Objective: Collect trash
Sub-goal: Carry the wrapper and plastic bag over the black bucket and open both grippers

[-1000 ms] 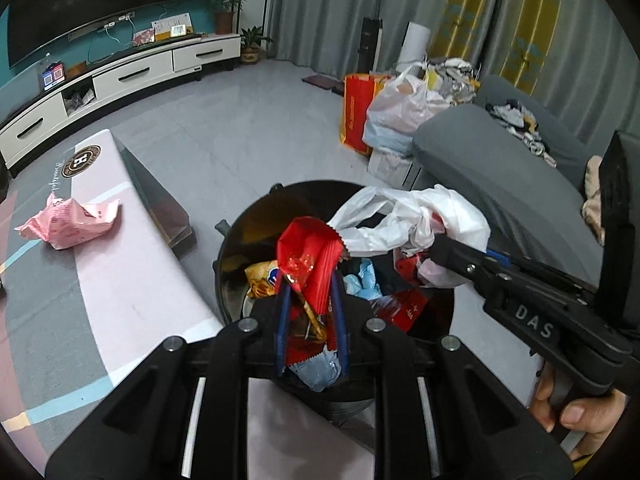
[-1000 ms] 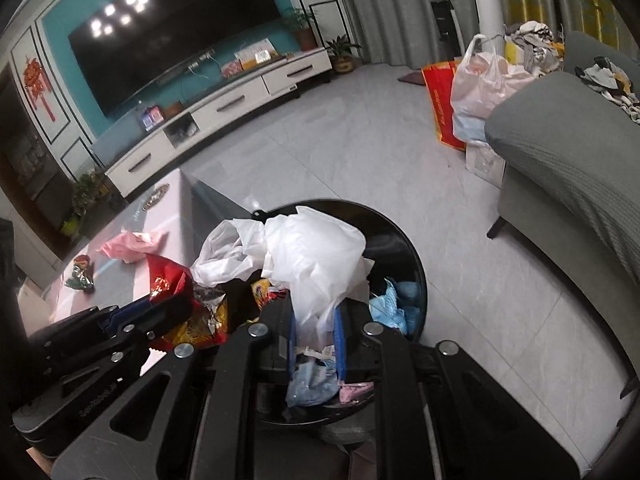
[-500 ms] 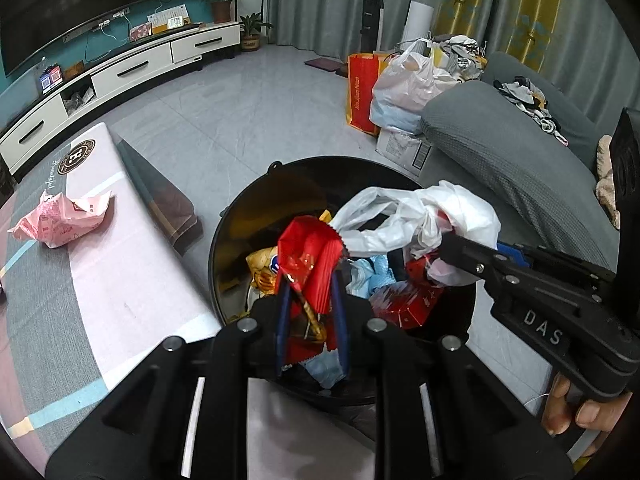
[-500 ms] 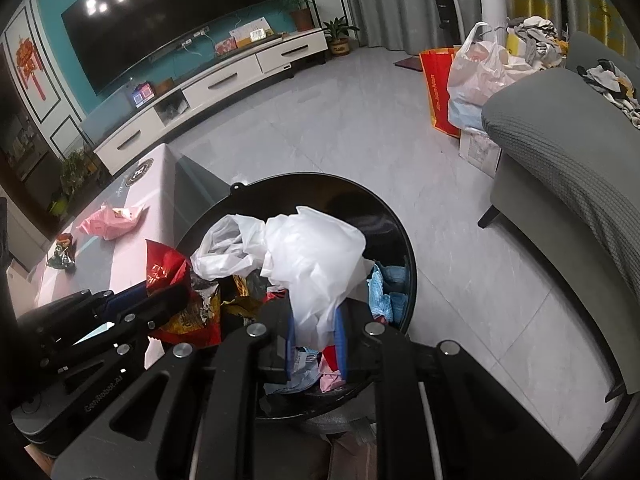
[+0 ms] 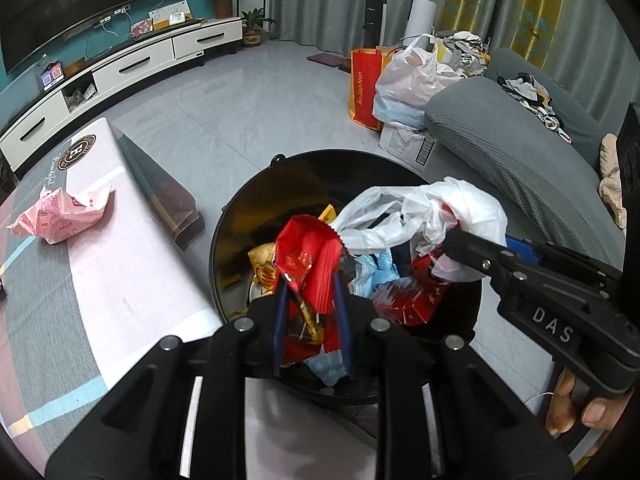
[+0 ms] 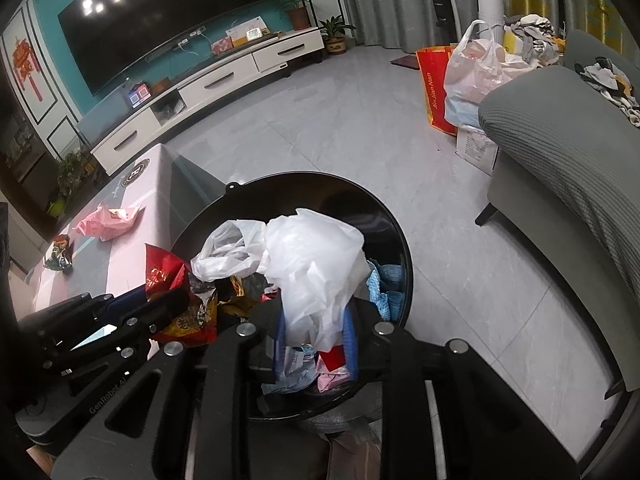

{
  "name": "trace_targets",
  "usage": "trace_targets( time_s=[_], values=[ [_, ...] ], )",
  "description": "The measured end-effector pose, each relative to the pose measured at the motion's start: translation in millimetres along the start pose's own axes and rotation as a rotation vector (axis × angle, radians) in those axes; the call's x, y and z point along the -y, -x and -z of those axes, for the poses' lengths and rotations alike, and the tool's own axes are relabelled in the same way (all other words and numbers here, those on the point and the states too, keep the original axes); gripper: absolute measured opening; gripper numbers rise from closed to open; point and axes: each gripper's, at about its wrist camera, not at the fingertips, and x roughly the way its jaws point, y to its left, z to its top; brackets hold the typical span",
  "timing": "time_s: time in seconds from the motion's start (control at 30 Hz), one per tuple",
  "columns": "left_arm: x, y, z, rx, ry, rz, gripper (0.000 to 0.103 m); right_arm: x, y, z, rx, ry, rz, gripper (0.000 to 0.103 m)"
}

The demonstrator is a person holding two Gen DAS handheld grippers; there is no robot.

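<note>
My left gripper [image 5: 310, 280] is shut on a red snack wrapper [image 5: 308, 256] and holds it over the round black trash bin [image 5: 256, 196]. My right gripper [image 6: 316, 312] is shut on a crumpled white plastic bag [image 6: 316, 256] over the same bin [image 6: 384, 208]. The bag also shows in the left wrist view [image 5: 420, 212], and the red wrapper in the right wrist view [image 6: 164, 272]. The bin holds several wrappers and blue scraps. A crumpled pink wrapper [image 5: 60, 216] lies on the low table [image 5: 120, 280].
A small dark wrapper [image 6: 60, 256] lies further along the table. A grey sofa [image 5: 520, 160] stands to the right of the bin. Bags [image 5: 404, 80] and a box stand by the sofa's far end. A white TV cabinet [image 6: 224, 76] lines the far wall.
Both grippers have moved further over the bin with their loads still held. The bin now sits more centrally under them.
</note>
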Motion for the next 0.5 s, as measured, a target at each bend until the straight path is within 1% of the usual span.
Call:
trace_targets(
  time_s=[0.13,0.2,0.3,0.4,0.5],
  values=[
    [-1,1,1,0.001,0.007,0.006,0.030,2,0,-1,0.004,-0.003,-0.001,0.027],
    [-1,3,2,0.006,0.008,0.002,0.032,2,2,-2,0.008,-0.011,0.000,0.033],
    [-1,6,3,0.016,0.010,0.009,0.035,6,5,-4,0.019,-0.028,-0.005,0.037],
    [-3,9,4,0.030,0.014,0.013,0.039,8,10,-4,0.038,-0.041,-0.011,0.040],
    [-6,15,6,0.051,0.027,0.029,0.051,9,15,-5,0.059,-0.052,-0.017,0.040]
  ],
)
